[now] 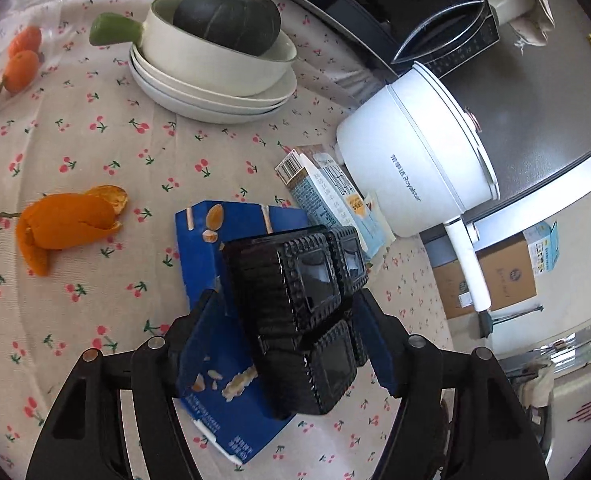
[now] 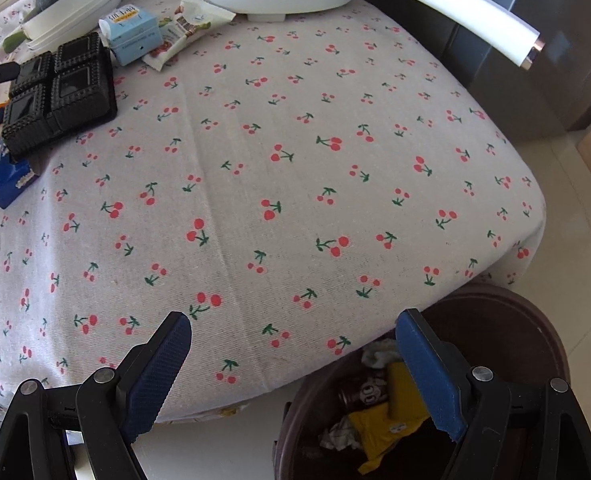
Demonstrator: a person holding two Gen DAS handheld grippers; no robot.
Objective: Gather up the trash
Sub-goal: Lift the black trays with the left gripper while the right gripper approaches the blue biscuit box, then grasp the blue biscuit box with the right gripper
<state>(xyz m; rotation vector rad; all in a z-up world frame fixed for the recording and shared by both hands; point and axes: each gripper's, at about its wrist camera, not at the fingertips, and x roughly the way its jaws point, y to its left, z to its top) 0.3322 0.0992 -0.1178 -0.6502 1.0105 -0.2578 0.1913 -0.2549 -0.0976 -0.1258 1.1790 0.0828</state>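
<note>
Left wrist view: left claw (image 1: 291,344) spread open w/ black tray (image 1: 295,316) between its pads, not squeezed. Tray sits on blue box (image 1: 207,280), long axis running near-to-far, straight ahead of claw, so left hand is nearer by far. Peel (image 1: 67,228) lies far left, carton (image 1: 327,196) right by cooker (image 1: 415,160). Right wrist view: right claw (image 2: 291,372) open, empty, hanging over desk (image 2: 295,160) edge w/ bin (image 2: 495,320) below, trash inside. Cherry cloth, flat; fridge far right.
</note>
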